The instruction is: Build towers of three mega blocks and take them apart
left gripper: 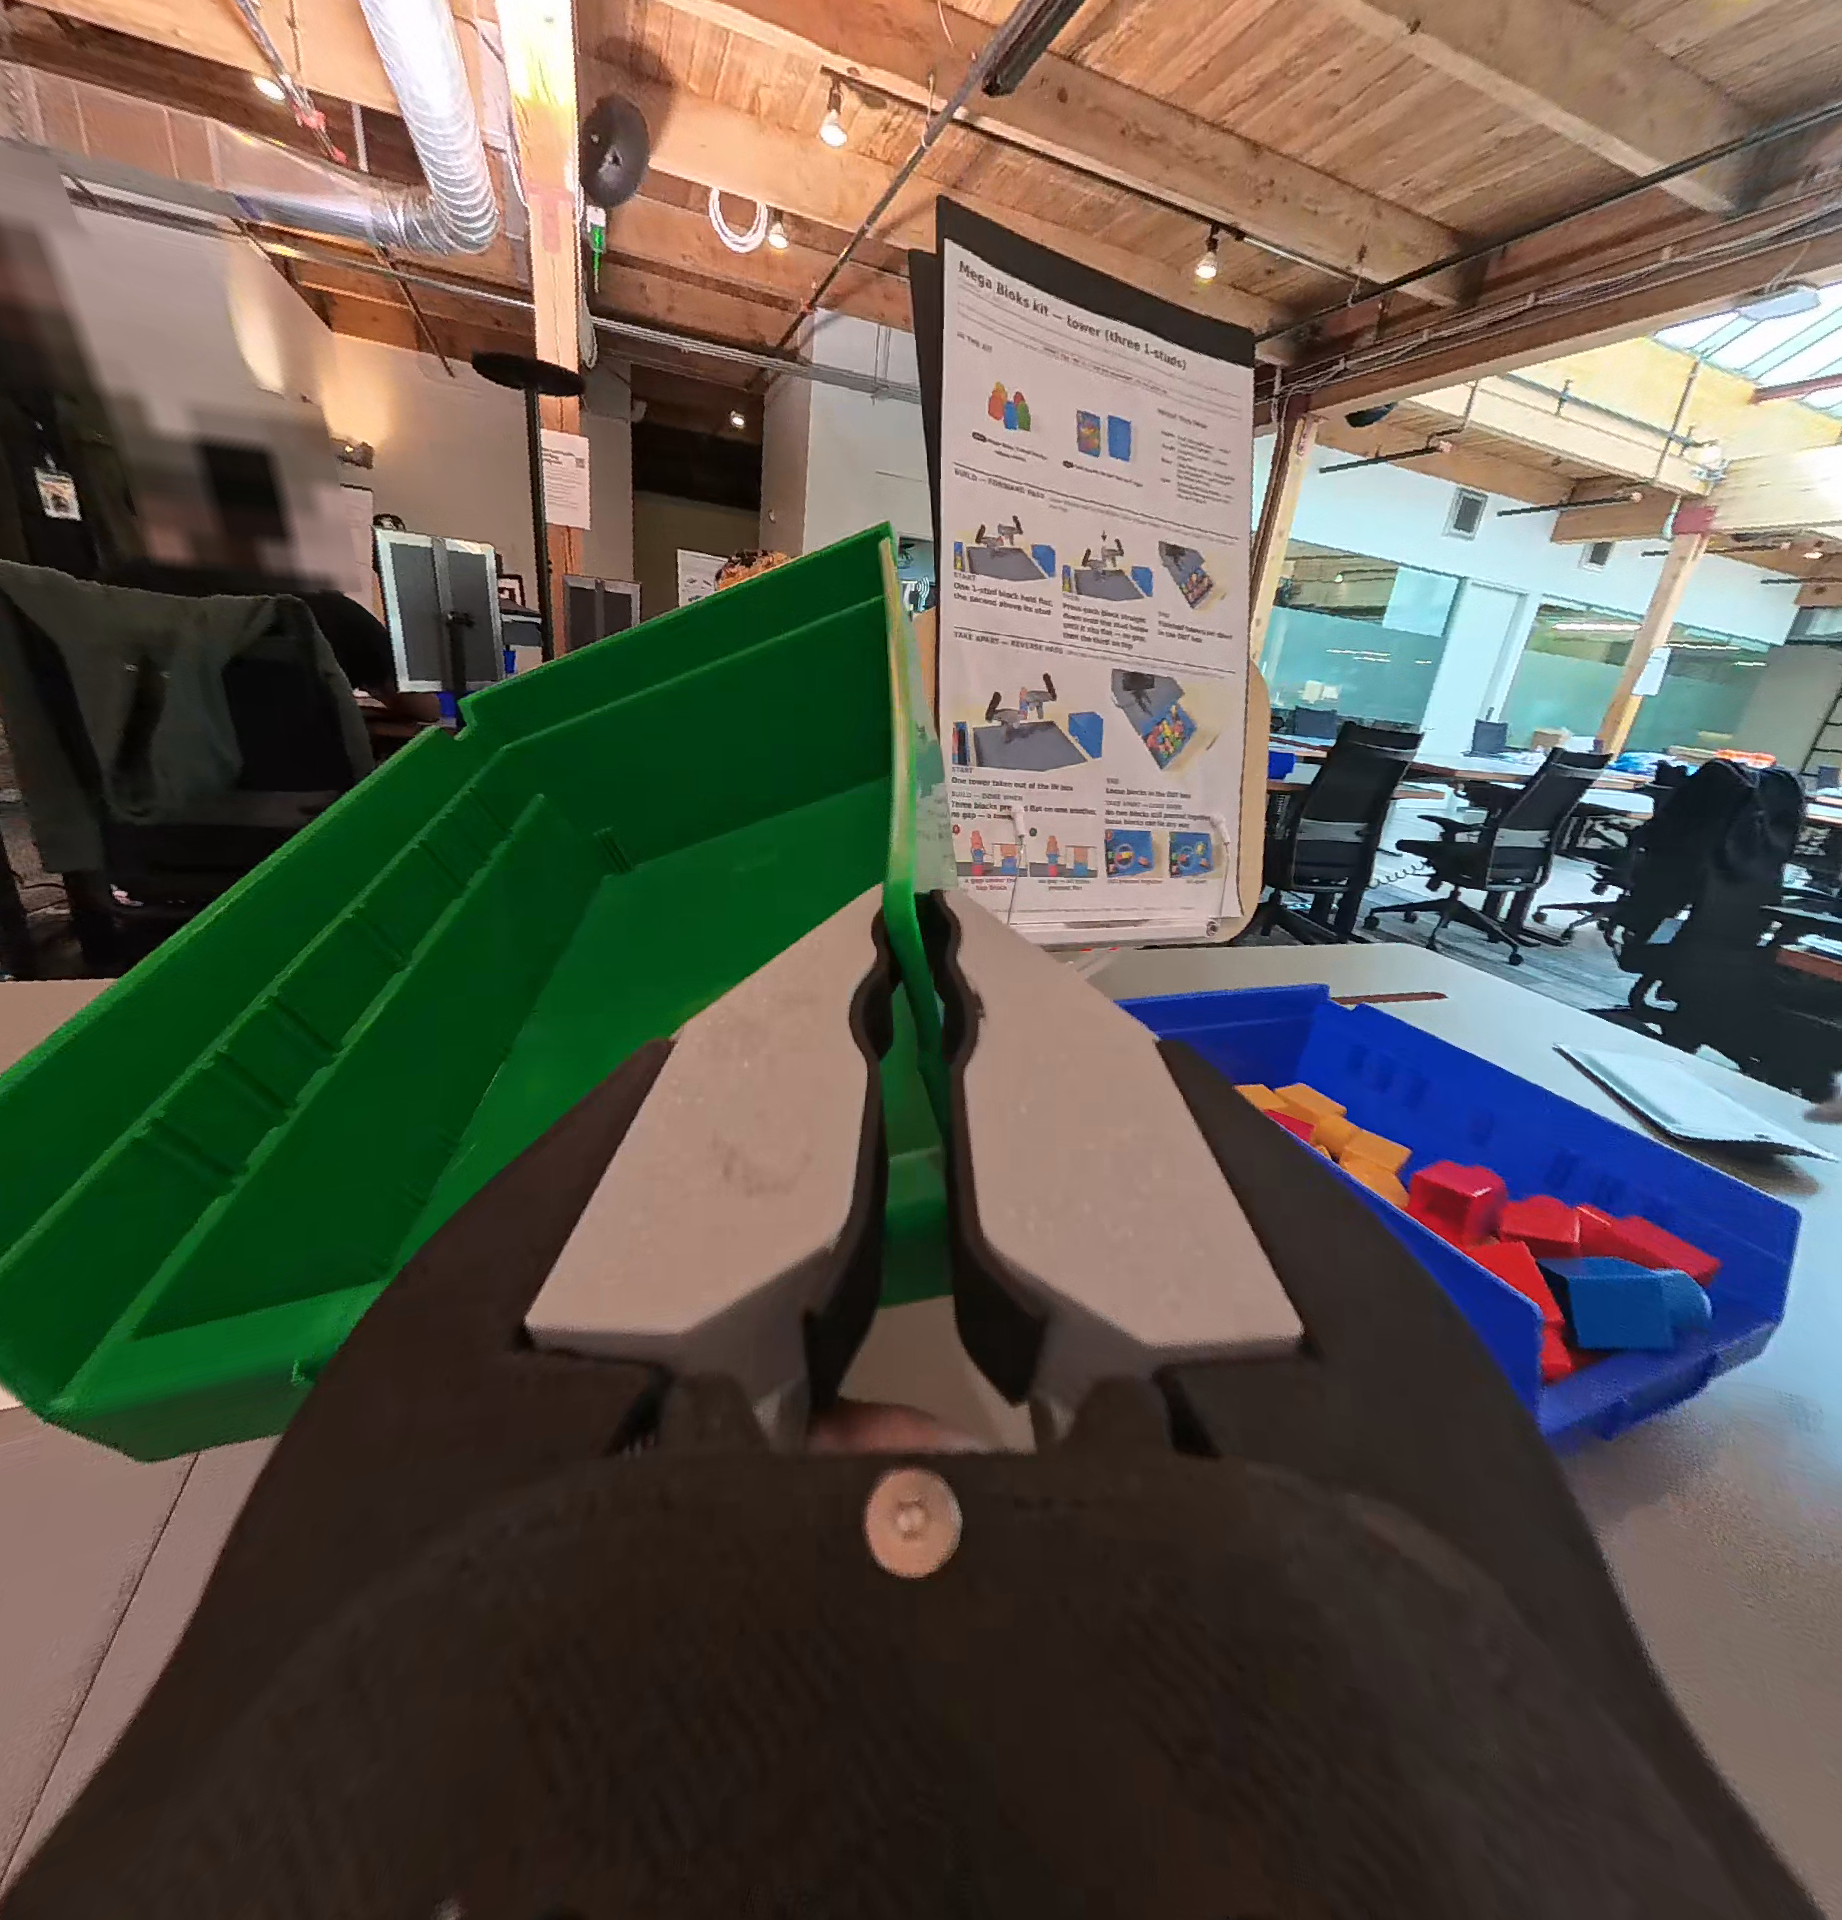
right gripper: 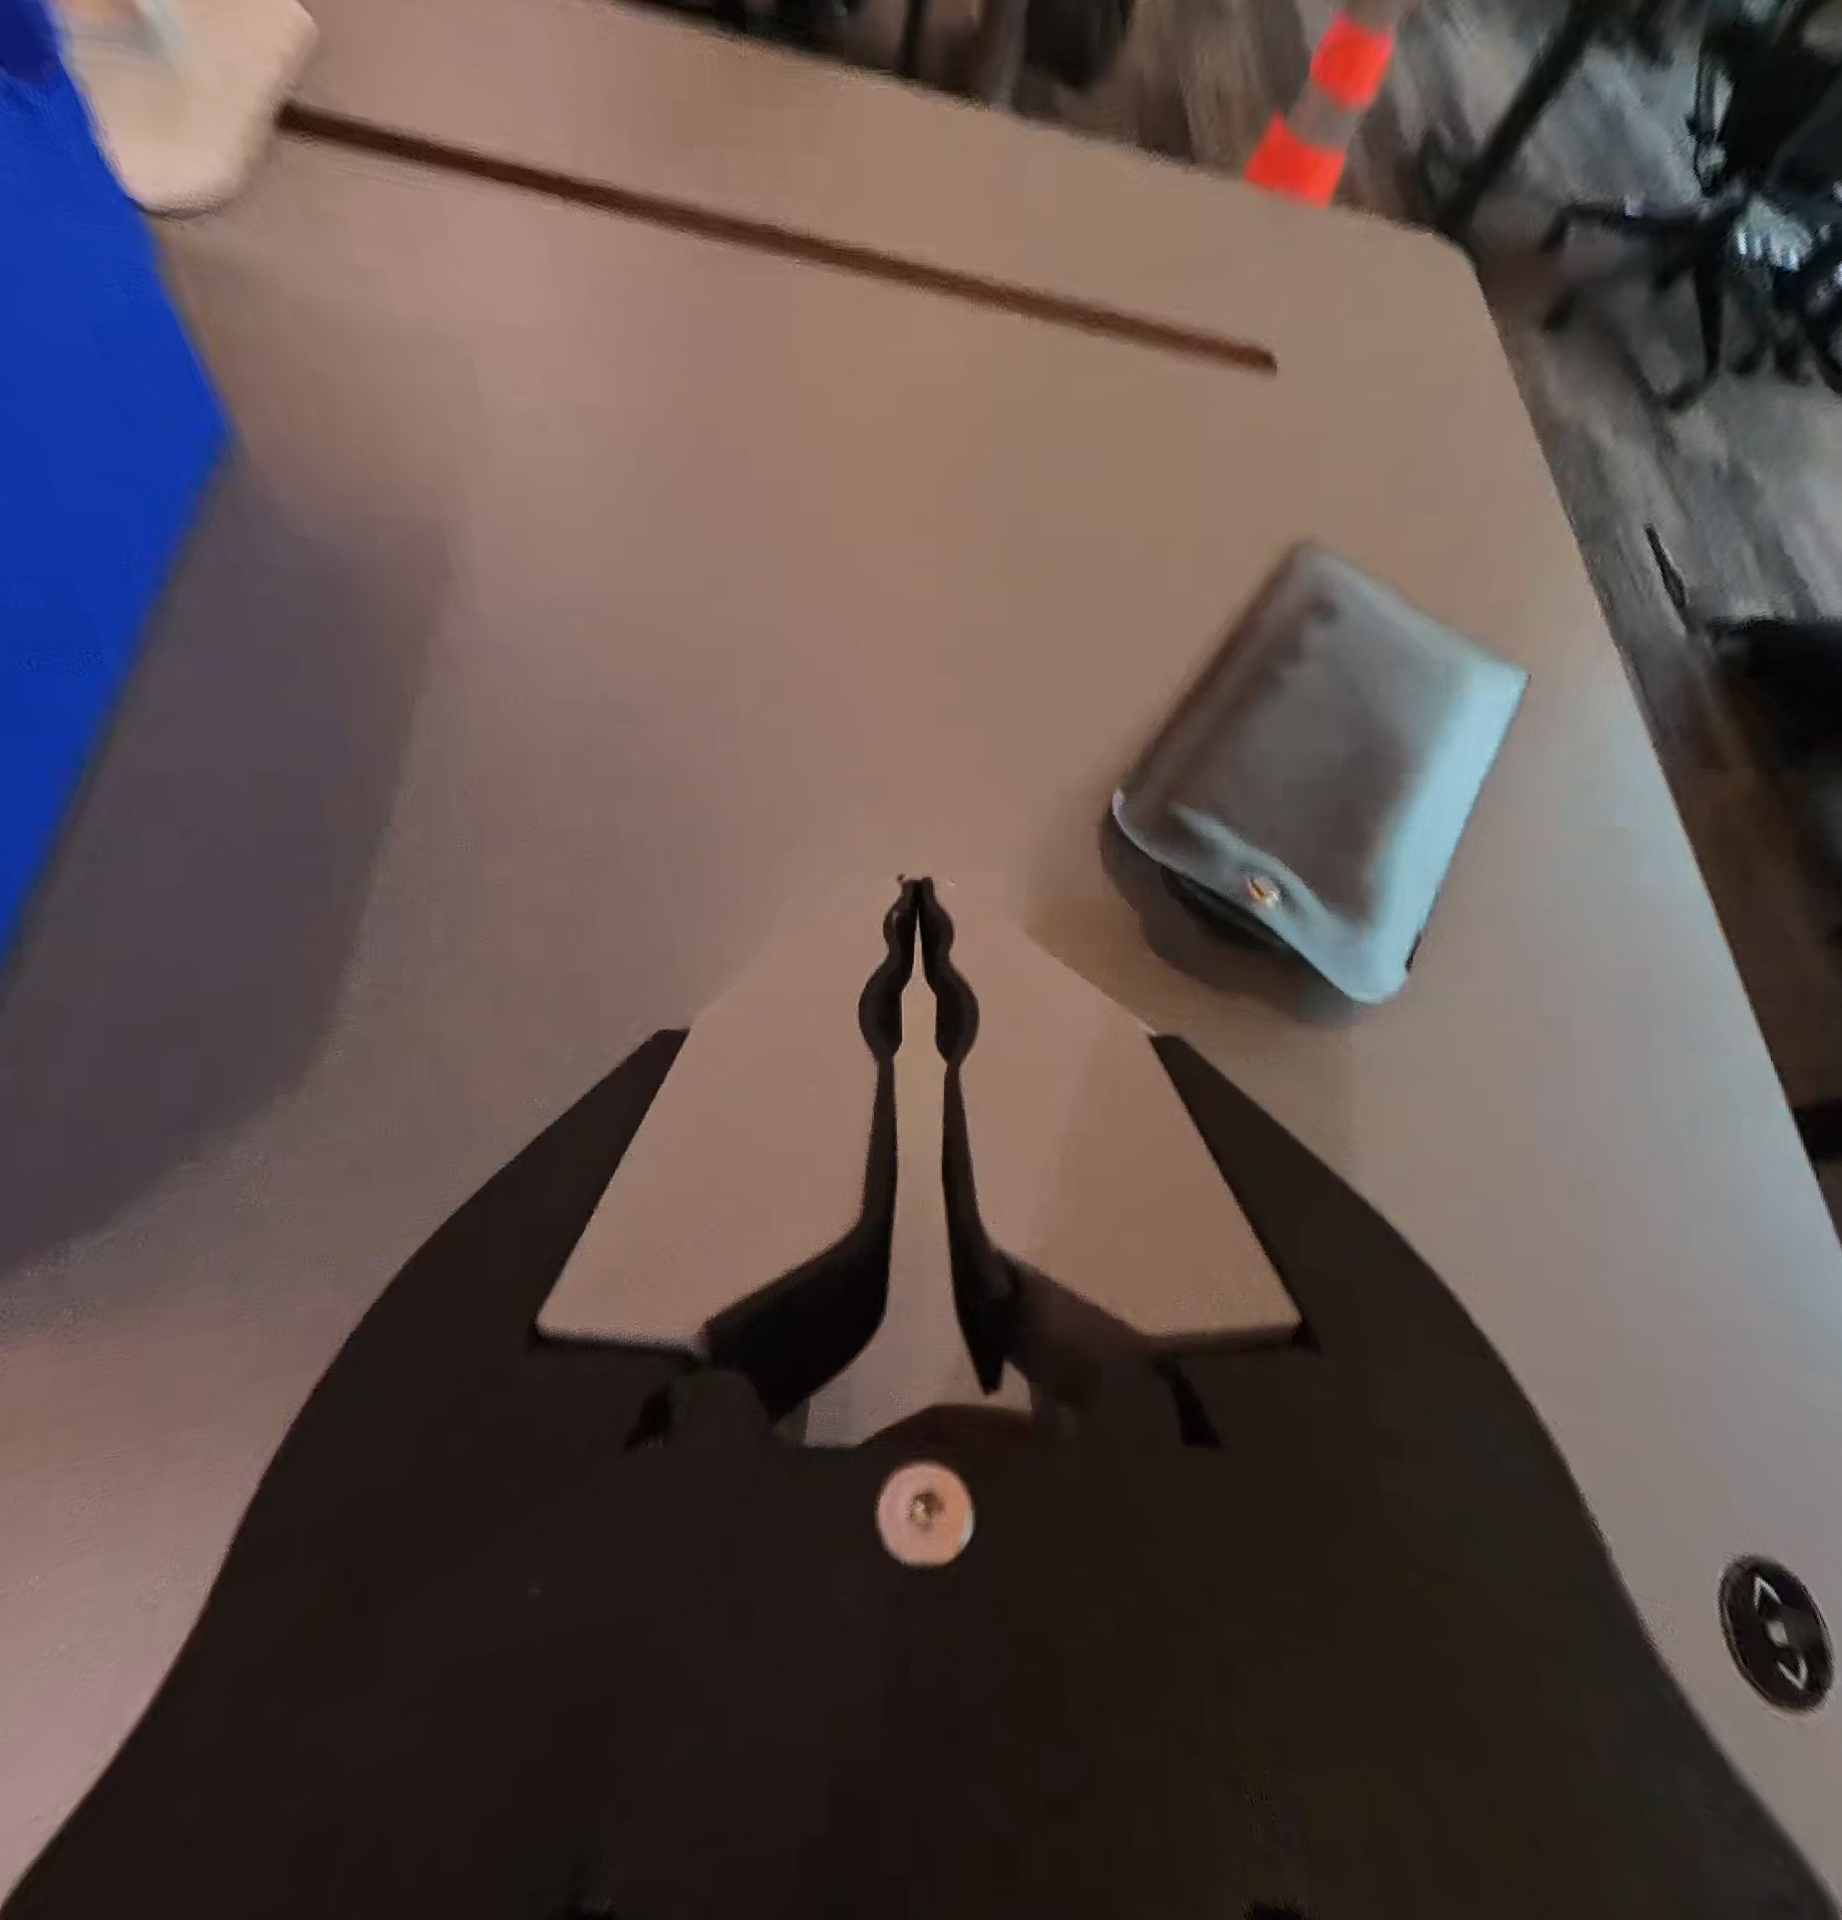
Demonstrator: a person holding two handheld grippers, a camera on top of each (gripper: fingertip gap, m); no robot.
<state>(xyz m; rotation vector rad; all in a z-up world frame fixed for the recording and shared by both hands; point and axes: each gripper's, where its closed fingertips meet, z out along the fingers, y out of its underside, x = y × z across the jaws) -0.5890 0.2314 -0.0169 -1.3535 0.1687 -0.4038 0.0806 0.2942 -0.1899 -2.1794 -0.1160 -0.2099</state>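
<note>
My left gripper (left gripper: 912, 920) is shut on the thin side wall of a green bin (left gripper: 501, 935) and holds it tilted up off the grey table; no blocks show inside the bin. To its right a blue bin (left gripper: 1582, 1122) on the table holds several loose red, orange and blue mega blocks (left gripper: 1468, 1205). My right gripper (right gripper: 915, 896) is shut with nothing between its pads, over bare table (right gripper: 740, 520). The blue bin's wall (right gripper: 55, 520) shows at the left edge of the right wrist view.
An instruction sheet on a stand (left gripper: 1093, 582) rises behind the bins. A flat grey item (left gripper: 1686, 1107) lies at the right of the table. A grey pouch (right gripper: 1322, 769) lies right of my right gripper, near the table's right edge. Office chairs stand beyond. The grippers' ends are close to 70 centimeters from one another.
</note>
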